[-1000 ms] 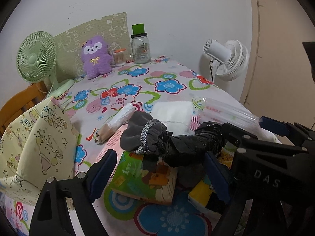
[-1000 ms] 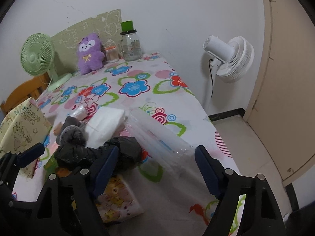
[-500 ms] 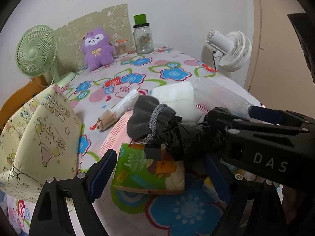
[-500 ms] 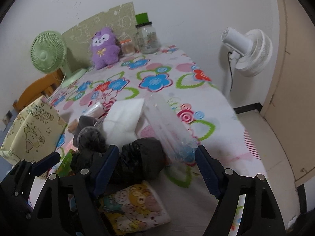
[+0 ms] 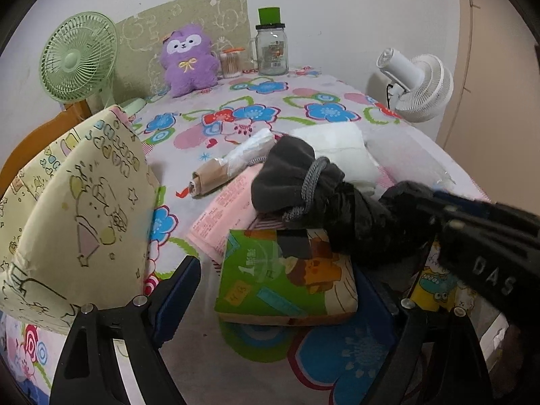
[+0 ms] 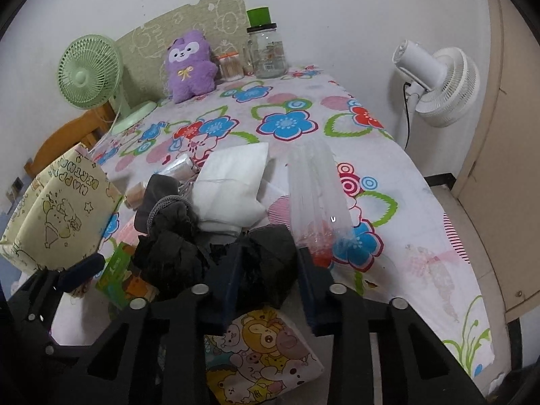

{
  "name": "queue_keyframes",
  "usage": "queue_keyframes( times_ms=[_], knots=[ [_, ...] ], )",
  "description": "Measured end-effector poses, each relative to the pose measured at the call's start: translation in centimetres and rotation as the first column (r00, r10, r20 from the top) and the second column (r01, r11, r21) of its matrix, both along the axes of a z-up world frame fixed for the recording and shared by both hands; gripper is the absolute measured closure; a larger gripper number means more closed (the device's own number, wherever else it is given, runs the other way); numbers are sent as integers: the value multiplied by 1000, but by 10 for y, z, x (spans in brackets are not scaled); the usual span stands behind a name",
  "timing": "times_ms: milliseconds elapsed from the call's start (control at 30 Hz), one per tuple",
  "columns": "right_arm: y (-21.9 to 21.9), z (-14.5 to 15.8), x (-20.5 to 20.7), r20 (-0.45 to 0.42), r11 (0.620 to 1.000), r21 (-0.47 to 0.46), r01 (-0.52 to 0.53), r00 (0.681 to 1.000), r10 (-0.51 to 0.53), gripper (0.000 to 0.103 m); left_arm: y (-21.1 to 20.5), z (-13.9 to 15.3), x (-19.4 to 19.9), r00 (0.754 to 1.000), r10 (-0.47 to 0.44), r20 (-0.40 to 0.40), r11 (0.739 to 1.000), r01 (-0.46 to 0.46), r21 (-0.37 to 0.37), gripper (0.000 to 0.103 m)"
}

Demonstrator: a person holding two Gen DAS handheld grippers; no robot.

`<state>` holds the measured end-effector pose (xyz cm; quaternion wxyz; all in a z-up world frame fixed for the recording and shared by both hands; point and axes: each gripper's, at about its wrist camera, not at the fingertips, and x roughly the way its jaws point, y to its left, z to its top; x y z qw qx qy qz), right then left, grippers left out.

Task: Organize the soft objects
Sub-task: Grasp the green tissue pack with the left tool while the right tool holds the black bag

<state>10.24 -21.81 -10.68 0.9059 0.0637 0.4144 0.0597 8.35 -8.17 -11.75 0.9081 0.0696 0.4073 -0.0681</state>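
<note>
The right gripper [image 6: 266,280] has just closed its jaws and now pinches the black bag [image 6: 266,260] at the near edge of the flowered table [image 6: 388,168]. The bag lies across 2 tissue packs [image 5: 287,276], against a grey pouch [image 5: 287,175]. The left gripper [image 5: 280,290] stands wide open around the green pack, jaws narrowing slightly, gripping nothing.

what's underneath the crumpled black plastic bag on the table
The crumpled black plastic bag, pinched in the right gripper, lies over a green tissue pack and a cartoon bear tissue pack. Anything directly beneath its middle is covered.
</note>
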Motion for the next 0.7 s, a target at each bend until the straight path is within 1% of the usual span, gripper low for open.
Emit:
queue_keyframes(
  times_ms=[33, 100, 133, 333, 567, 700],
  knots=[
    [0, 1, 0, 2, 1000, 1, 2, 1000, -2, 73, -1, -1, 1, 1000, -2, -5, 1000, 2, 1, 24],
    [0, 4, -1, 11, 1000, -3, 11, 1000, -11, 75, -1, -3, 2, 1000, -14, -26, 1000, 14, -18, 29],
    [0, 5, -2, 14, 1000, -6, 11, 1000, -11, 75, 0, -3, 2, 999, -17, -29, 999, 17, -30, 30],
    [4, 18, -8, 48, 1000, -14, 14, 999, -14, 76, 0, 0, 1, 999, -17, -32, 999, 15, -42, 32],
    [7, 37, -16, 92, 1000, -11, 18, 996, -17, 76, 6, 19, -8, 1000, -15, 17, 998, 16, -58, 32],
    [11, 45, -21, 108, 1000, -7, 10, 994, -10, 76, 12, 30, -13, 999, -1, 40, 999, 3, -46, 32]
  ],
)
